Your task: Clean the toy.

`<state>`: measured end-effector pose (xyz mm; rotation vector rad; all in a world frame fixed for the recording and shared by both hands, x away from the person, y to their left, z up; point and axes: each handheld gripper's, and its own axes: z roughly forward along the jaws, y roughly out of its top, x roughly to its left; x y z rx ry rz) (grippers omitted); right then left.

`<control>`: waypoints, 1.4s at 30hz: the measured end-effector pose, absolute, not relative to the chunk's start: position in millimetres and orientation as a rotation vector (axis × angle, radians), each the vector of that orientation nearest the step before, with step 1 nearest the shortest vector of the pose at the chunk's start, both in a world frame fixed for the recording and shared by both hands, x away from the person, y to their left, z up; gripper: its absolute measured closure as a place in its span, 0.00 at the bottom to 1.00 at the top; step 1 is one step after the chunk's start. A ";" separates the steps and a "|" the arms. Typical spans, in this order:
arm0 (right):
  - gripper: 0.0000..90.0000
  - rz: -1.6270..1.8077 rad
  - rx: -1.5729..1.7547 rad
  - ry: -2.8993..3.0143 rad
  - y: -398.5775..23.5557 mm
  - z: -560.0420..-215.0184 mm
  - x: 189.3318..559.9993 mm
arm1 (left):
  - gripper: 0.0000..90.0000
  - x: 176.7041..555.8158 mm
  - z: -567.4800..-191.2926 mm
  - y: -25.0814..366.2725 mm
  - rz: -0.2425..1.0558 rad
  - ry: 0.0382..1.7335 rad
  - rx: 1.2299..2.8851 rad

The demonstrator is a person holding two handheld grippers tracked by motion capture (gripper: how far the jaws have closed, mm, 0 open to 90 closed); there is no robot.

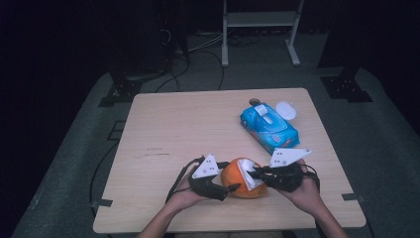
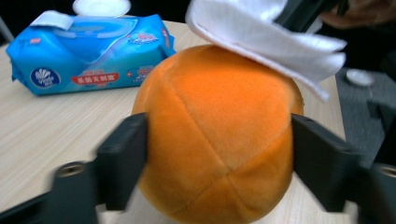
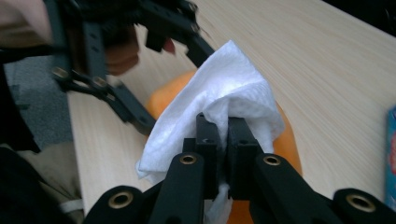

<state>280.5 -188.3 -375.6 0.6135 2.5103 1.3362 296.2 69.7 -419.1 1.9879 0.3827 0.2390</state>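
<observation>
An orange plush ball [image 1: 236, 182] sits near the front edge of the wooden table [image 1: 168, 129]. My left gripper [image 1: 229, 189] is shut on the ball [image 2: 219, 140], one jaw pressed against each side of it. A white wipe [image 1: 248, 173] lies on top of the ball, and my right gripper [image 1: 253, 173] is shut on the wipe. In the right gripper view the wipe [image 3: 219, 107] bunches around the closed jaws over the ball [image 3: 285, 144]. In the left gripper view the wipe [image 2: 271, 39] drapes over the ball's upper right.
A blue pack of wet wipes [image 1: 269, 126] lies at the table's back right, also seen as the pack [image 2: 88, 51] behind the ball. A small white round lid [image 1: 286, 109] rests beside it. Black stands and cables sit on the floor beyond the table.
</observation>
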 end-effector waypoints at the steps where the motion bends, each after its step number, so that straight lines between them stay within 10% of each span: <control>1: 0.94 1.332 0.642 2.512 -191.0 -378.1 282.0 | 0.20 298.0 -419.7 69.9 0.220 0.412 1.976; 4: 0.94 1.351 0.672 2.512 -195.8 -381.9 285.1 | 0.12 301.5 -422.0 69.8 0.194 0.456 1.972; 10: 0.94 1.332 0.669 2.501 -194.5 -380.0 283.1 | 0.34 300.1 -424.4 68.7 0.177 0.446 1.957; 17: 0.94 1.317 0.547 2.521 -173.1 -370.6 269.7 | 0.35 294.1 -422.5 64.9 0.231 0.381 2.000; 42: 0.94 1.316 0.681 2.536 -187.5 -389.0 283.4 | 0.17 307.7 -428.4 74.3 0.050 0.485 1.972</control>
